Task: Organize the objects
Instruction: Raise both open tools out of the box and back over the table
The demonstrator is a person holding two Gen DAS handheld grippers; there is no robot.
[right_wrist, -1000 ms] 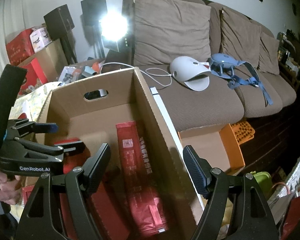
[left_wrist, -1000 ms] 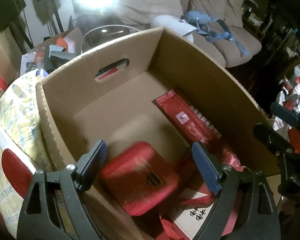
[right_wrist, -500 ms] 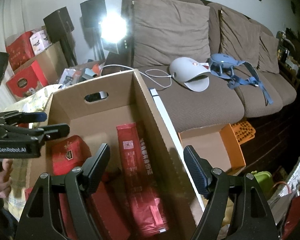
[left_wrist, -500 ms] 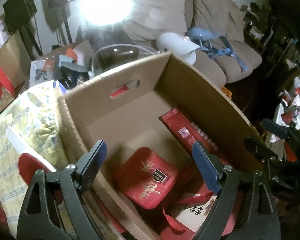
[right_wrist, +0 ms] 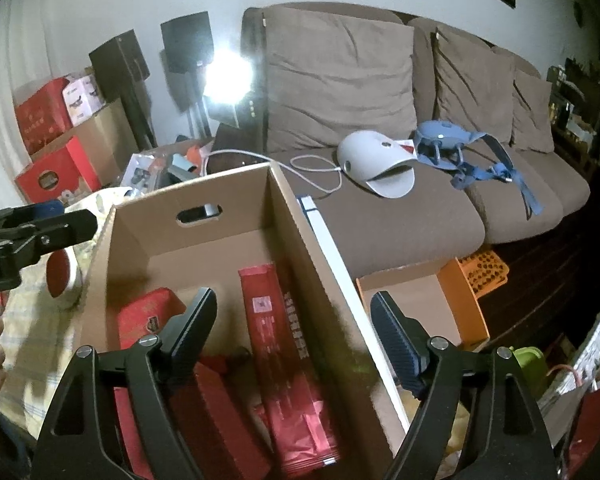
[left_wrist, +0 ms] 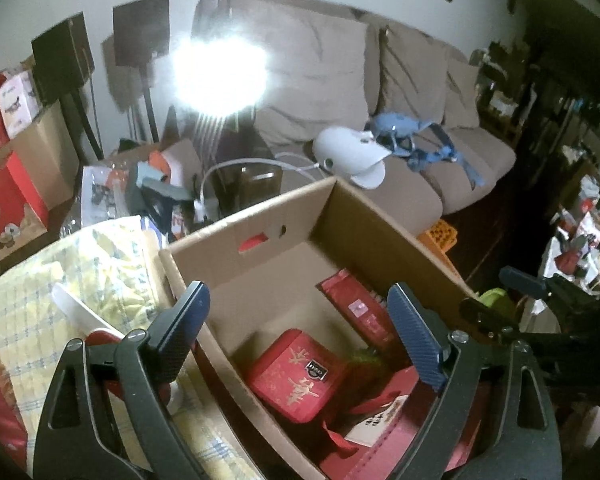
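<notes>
A big cardboard box point(left_wrist: 244, 220) point(right_wrist: 188, 192) holds a red square tin point(left_wrist: 296, 372) point(right_wrist: 148, 316), a long red packet point(left_wrist: 356, 308) point(right_wrist: 284, 352) and other red packages at the near end. My left gripper point(left_wrist: 296, 300) hangs above the box's left wall, jaws opening, nothing between them; from the right wrist it shows at the left edge point(right_wrist: 64, 216). My right gripper point(right_wrist: 292, 302) hovers over the box's right wall, jaws opening and empty; the left wrist sees it at the right point(left_wrist: 500, 296).
A yellow checked cloth point(left_wrist: 40, 312) with a red-topped round container point(right_wrist: 60, 276) lies left of the box. Behind is a brown sofa point(right_wrist: 400, 224) with a white device point(right_wrist: 372, 160) and blue straps point(right_wrist: 472, 160). An orange-lined carton point(right_wrist: 440, 304) sits right of the box. Red gift boxes point(right_wrist: 52, 176) stand far left.
The red square tin, blurred between the left fingers a second ago, now lies still in the box. My left gripper has risen and drawn back over the left wall. The right gripper barely moved.
</notes>
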